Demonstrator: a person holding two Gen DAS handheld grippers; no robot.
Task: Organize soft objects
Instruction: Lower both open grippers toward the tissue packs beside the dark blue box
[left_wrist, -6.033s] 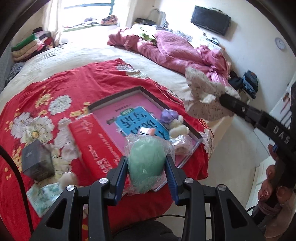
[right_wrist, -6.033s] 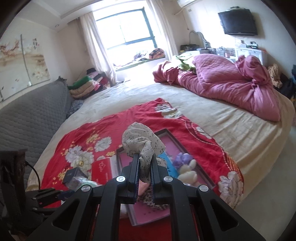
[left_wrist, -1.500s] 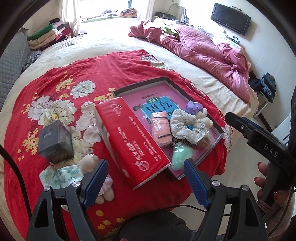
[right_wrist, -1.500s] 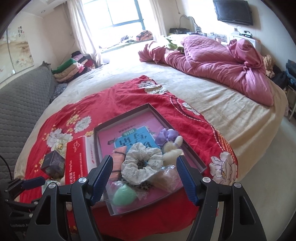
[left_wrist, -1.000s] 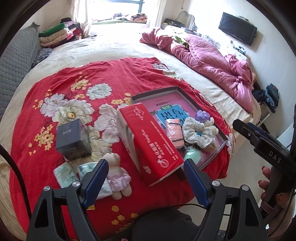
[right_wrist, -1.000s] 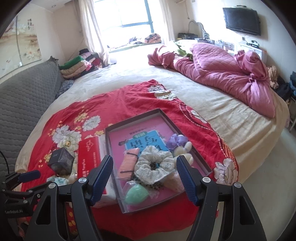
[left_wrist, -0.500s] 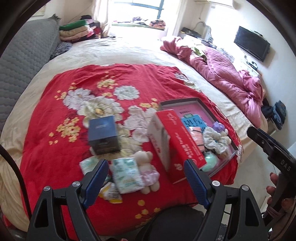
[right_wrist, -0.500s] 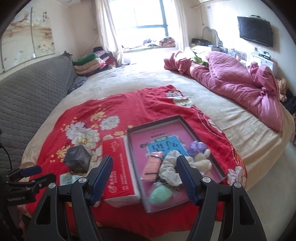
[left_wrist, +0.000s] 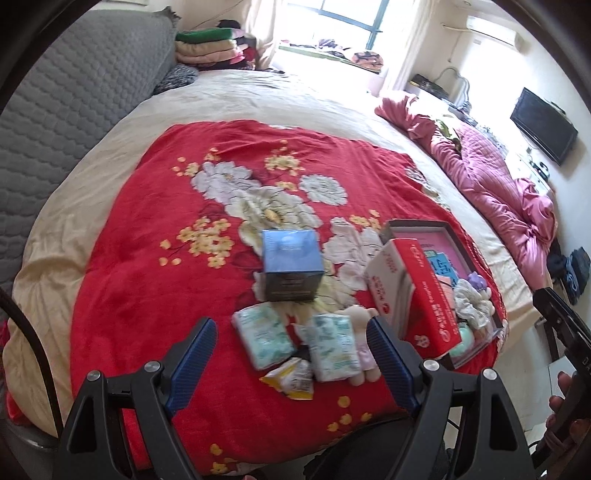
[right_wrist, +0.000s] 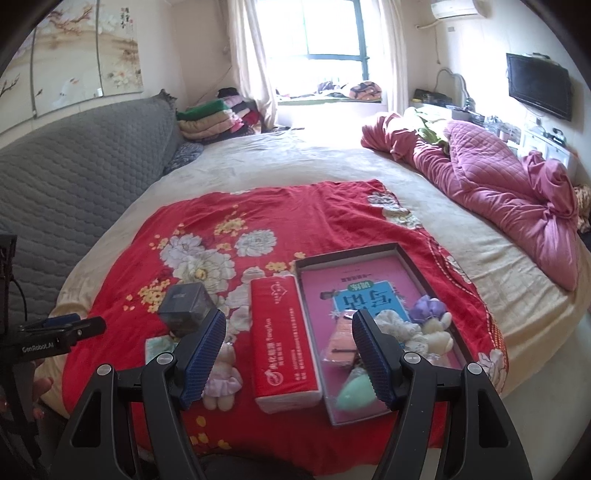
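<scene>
A dark shallow box (right_wrist: 402, 258) with a pink lining lies on the red floral blanket (right_wrist: 207, 221). In it lie a floral scrunchie (right_wrist: 397, 325), a green sponge in plastic (right_wrist: 354, 393), a pink item (right_wrist: 341, 341) and a purple-and-cream plush (right_wrist: 436, 325). A small teddy bear (left_wrist: 360, 341) and two tissue packs (left_wrist: 264, 336) lie left of the red tissue box (left_wrist: 417, 291). My left gripper (left_wrist: 291, 365) is open and empty, held above the tissue packs. My right gripper (right_wrist: 290, 356) is open and empty, above the red tissue box (right_wrist: 282, 339).
A dark blue cube box (left_wrist: 291, 264) stands behind the tissue packs. A yellow snack packet (left_wrist: 291, 378) lies at the blanket's near edge. A pink quilt (right_wrist: 509, 199) is heaped at the right of the bed. A grey padded headboard (right_wrist: 74, 173) runs along the left.
Both grippers have let go of their items in the box, opened, drawn back and swung left. The left wrist view now centres on the tissue packs and teddy bear.
</scene>
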